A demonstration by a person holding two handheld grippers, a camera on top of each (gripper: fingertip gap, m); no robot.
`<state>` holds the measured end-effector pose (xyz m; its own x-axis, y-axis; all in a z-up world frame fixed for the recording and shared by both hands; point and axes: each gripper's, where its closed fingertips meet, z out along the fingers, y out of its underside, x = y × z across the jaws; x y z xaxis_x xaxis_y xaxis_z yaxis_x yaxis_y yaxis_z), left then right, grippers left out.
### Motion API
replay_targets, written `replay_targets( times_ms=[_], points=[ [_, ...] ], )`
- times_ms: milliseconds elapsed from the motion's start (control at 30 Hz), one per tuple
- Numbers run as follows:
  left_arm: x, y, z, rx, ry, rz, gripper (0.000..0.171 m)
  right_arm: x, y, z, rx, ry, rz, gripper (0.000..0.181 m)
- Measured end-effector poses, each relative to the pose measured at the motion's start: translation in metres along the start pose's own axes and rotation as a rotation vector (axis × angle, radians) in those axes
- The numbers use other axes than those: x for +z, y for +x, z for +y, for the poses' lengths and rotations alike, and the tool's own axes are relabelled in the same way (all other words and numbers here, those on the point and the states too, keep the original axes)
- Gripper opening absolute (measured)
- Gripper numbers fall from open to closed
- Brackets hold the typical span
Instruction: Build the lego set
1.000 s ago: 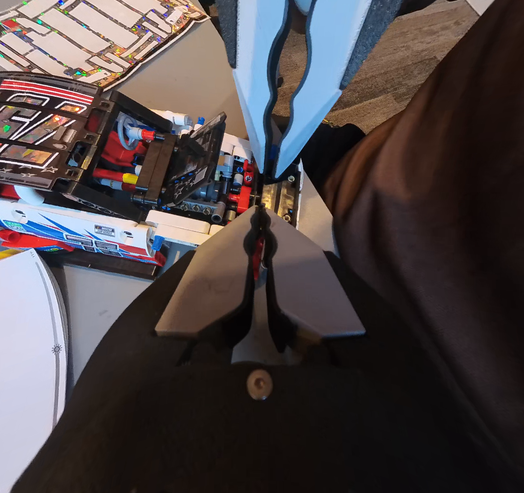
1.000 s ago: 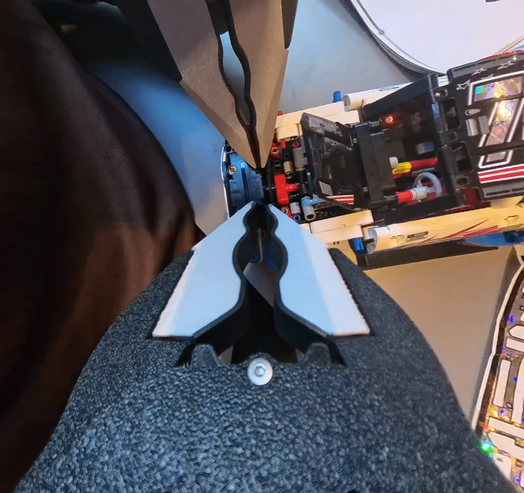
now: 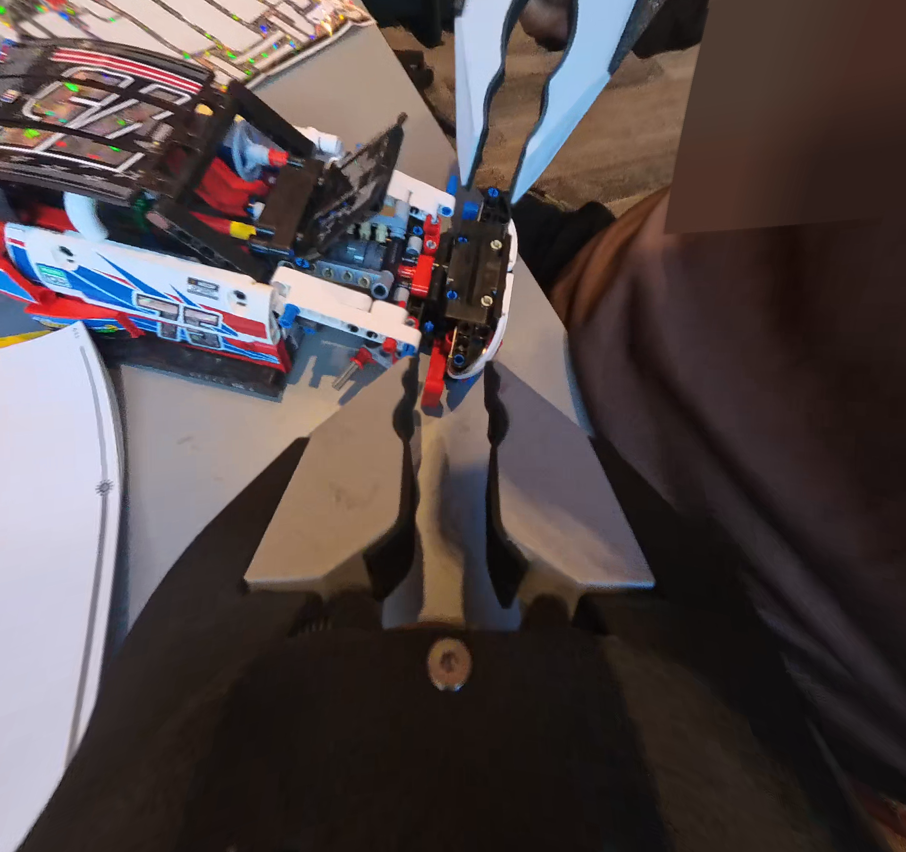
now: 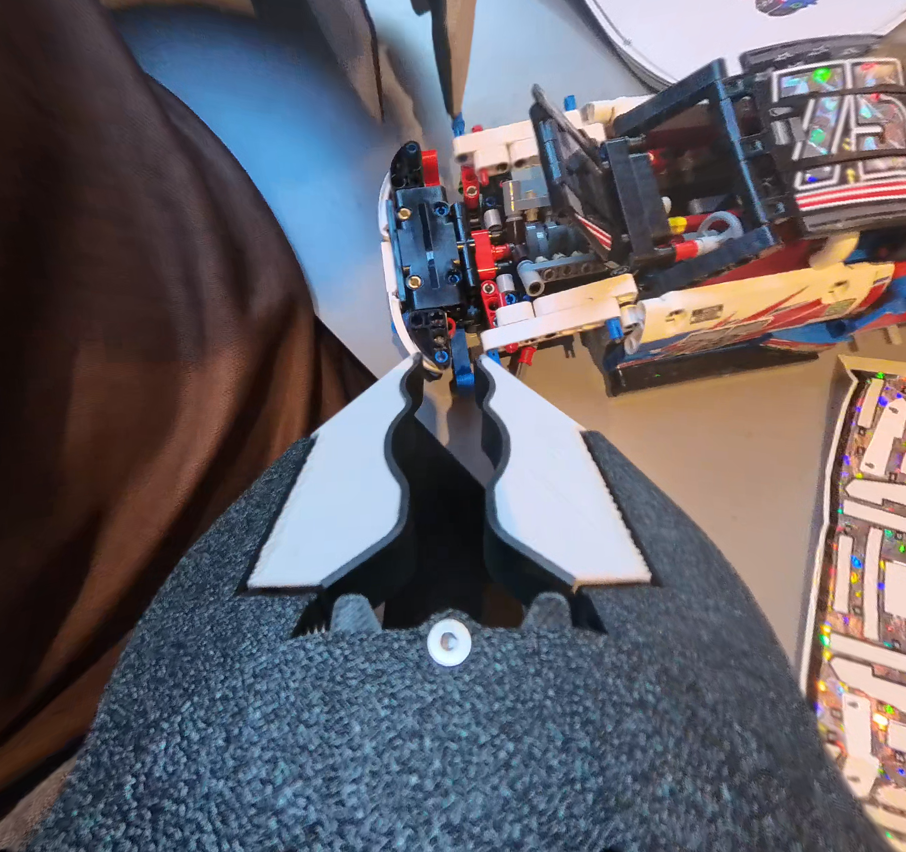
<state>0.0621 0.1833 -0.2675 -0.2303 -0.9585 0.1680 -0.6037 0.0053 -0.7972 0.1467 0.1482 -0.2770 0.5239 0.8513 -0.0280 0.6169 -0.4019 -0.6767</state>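
In your left wrist view, the left gripper (image 3: 448, 377) stands parted around a red connector (image 3: 434, 377) on the lego car (image 3: 304, 259), gripping nothing. In the right wrist view, your right gripper (image 4: 448, 367) stands equally slack around a blue connector (image 4: 461, 362); square each one up before squeezing.

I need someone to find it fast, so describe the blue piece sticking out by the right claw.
Start at the white, red and blue brick-built race car on the grey table, then its black front block. The short blue plastic lever hangs off that block's near corner between the open right claw tips; its twin opposite is red.
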Motion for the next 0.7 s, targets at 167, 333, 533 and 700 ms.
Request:
replay_targets(
  times_ms=[167, 333, 533, 700],
  points=[
    [0.007, 0.002, 0.004, 0.007, -0.014, 0.018, 0.02, 0.003, -0.005, -0.007, -0.06, 0.01, -0.013, 0.019],
    [0.01, 0.005, 0.002, 0.037, -0.019, 0.026, 0.018, 0.003, -0.006, -0.01, -0.089, 0.002, -0.046, 0.016],
    [0.017, 0.008, 0.0, 0.073, -0.044, 0.046, 0.012, 0.003, -0.007, -0.009, -0.138, -0.058, -0.084, 0.013],
    [0.018, 0.008, 0.001, 0.068, -0.068, 0.063, 0.012, 0.005, -0.007, -0.007, -0.128, -0.104, -0.141, 0.013]
  ],
)
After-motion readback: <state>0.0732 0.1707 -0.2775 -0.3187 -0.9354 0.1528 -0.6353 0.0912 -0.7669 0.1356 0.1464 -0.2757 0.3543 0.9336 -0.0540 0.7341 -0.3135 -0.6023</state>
